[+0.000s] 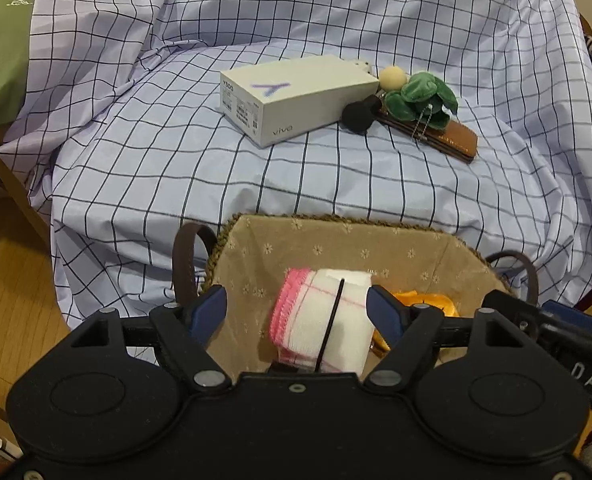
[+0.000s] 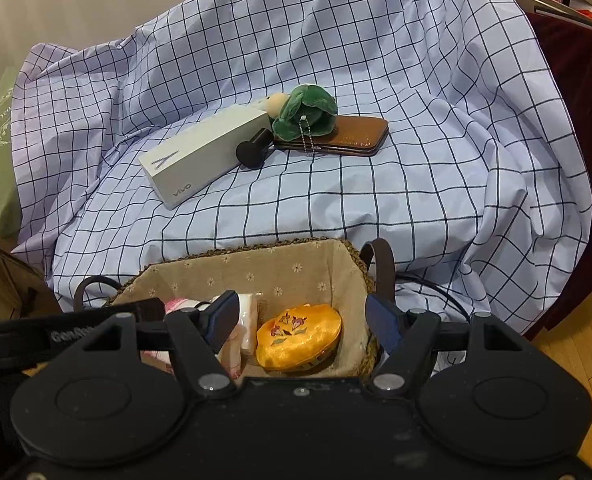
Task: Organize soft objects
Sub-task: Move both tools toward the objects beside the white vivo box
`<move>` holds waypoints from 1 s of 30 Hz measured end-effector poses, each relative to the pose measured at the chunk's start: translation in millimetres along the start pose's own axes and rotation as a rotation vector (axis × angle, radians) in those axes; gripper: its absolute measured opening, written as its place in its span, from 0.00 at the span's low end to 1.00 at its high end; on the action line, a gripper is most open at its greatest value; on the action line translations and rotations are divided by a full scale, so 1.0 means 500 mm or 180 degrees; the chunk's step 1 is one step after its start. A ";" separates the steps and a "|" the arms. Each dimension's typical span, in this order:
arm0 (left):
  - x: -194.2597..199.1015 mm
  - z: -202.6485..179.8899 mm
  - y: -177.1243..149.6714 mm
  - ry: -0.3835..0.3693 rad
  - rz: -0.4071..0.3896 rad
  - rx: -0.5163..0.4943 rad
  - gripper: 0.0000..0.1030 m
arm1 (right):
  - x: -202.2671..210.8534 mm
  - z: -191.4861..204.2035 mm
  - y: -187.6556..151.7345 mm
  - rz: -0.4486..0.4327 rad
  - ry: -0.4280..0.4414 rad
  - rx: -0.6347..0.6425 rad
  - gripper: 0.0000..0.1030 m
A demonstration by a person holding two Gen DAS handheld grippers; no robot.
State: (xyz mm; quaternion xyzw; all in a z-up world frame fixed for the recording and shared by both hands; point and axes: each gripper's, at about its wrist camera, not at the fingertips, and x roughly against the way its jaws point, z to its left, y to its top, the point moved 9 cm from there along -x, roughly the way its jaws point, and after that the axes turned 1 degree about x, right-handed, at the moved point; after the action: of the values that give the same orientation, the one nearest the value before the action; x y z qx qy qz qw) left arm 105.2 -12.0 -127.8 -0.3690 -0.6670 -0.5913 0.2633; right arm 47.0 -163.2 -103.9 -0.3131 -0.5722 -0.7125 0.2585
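Left gripper (image 1: 297, 316) jaws apart around folded white pink-edged cloth (image 1: 323, 320), limp and light, in fabric-lined woven basket (image 1: 375, 240); right gripper (image 2: 303, 320) agape over basket; green plush turtle (image 2: 305, 110) beyond on checked sheet: pinch mid-body.

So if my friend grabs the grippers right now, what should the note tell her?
Left gripper: open, over the basket, with the folded white-and-pink cloth loose between its fingers.
Right gripper: open, holding nothing, above the yellow embroidered pouch.
Done: cloth and pouch are in the basket.
Left: the green plush turtle still lies on the checked sheet, resting on the brown wallet beside the white vivo box. It looks like the next soft thing to collect.
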 end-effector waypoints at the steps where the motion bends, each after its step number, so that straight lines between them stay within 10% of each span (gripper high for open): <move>1: 0.001 0.001 0.005 -0.0012 0.0001 0.0011 0.70 | -0.002 -0.001 0.004 0.0004 -0.0001 0.0000 0.68; 18: -0.050 -0.005 0.118 -0.0099 0.0114 -0.0089 0.72 | -0.088 -0.020 0.126 0.0089 -0.0078 0.0025 0.70; 30: -0.120 -0.027 0.240 -0.0143 0.0118 -0.0290 0.72 | -0.183 -0.033 0.329 -0.0097 -0.0113 0.0105 0.70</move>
State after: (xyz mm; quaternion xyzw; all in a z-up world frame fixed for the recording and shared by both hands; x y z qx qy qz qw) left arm 235.8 -32.9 -101.5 -0.4060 -0.6382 -0.6076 0.2421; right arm 225.3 -213.0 -66.8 -0.3126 -0.5931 -0.7012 0.2426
